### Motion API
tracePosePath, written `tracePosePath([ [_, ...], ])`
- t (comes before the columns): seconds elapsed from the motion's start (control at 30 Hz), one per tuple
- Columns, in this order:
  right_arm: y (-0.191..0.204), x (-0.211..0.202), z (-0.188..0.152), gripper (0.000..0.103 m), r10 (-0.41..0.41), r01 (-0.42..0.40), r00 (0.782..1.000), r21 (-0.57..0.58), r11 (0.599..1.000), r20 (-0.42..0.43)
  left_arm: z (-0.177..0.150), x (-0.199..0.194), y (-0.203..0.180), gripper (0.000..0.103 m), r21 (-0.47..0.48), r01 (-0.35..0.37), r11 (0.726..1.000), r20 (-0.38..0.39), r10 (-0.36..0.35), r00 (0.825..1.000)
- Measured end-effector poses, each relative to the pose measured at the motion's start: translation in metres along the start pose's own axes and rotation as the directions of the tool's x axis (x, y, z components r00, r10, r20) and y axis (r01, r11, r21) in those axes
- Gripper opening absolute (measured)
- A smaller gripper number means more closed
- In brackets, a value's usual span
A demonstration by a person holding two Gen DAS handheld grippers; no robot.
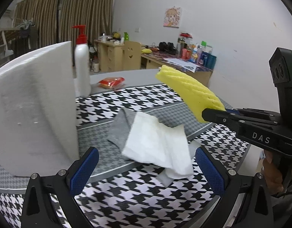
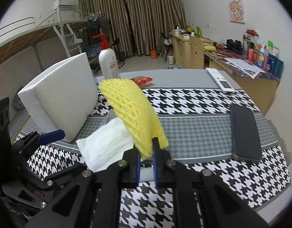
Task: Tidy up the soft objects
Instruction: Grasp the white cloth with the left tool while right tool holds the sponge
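My right gripper point(image 2: 146, 152) is shut on a yellow foam net sleeve point(image 2: 132, 112) and holds it up above the table; it also shows in the left wrist view point(image 1: 189, 89), with the right gripper point(image 1: 212, 115) at the right. A white tissue point(image 1: 157, 144) lies over a grey cloth point(image 1: 121, 127) on the houndstooth tablecloth point(image 1: 146, 199). My left gripper point(image 1: 146, 167) is open and empty, its jaws wide apart just in front of the tissue. The tissue also shows in the right wrist view point(image 2: 106, 144), below the yellow sleeve.
A white foam block point(image 1: 33, 110) stands at the left, also in the right wrist view point(image 2: 64, 96). Behind it are a white pump bottle point(image 1: 82, 66) and a red packet point(image 1: 111, 81). A dark phone point(image 2: 244, 133) and a white remote point(image 2: 220, 79) lie at the right.
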State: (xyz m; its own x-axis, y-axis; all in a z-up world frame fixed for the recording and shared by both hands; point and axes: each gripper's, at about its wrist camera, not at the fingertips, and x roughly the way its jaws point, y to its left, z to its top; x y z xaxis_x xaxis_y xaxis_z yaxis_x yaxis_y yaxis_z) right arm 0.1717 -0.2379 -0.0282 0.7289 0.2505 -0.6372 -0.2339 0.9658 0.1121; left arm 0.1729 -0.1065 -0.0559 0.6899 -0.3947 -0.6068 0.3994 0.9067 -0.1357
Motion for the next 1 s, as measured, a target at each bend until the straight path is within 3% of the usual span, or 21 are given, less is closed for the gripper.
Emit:
tracePosePath([
  [0.23, -0.013, -0.007, -0.009, 0.014, -0.026, 0.026, 1.0, 0.026, 0.999, 0.013, -0.001, 0.011, -0.013, 0.102, 0.036, 0.029, 0.999, -0.033, -0.028, 0.999],
  [0.5, -0.022, -0.01, -0.02, 0.014, -0.031, 0.031, 1.0, 0.055, 0.998, -0.002, 0.0, 0.017, -0.033, 0.1, 0.103, 0.013, 0.995, -0.035, -0.009, 0.999],
  [1.0, -0.033, -0.007, -0.036, 0.014, -0.032, 0.035, 0.999, 0.081, 0.996, -0.041, -0.009, 0.054, -0.039, 0.063, 0.159, -0.011, 0.987, -0.178, 0.04, 0.983],
])
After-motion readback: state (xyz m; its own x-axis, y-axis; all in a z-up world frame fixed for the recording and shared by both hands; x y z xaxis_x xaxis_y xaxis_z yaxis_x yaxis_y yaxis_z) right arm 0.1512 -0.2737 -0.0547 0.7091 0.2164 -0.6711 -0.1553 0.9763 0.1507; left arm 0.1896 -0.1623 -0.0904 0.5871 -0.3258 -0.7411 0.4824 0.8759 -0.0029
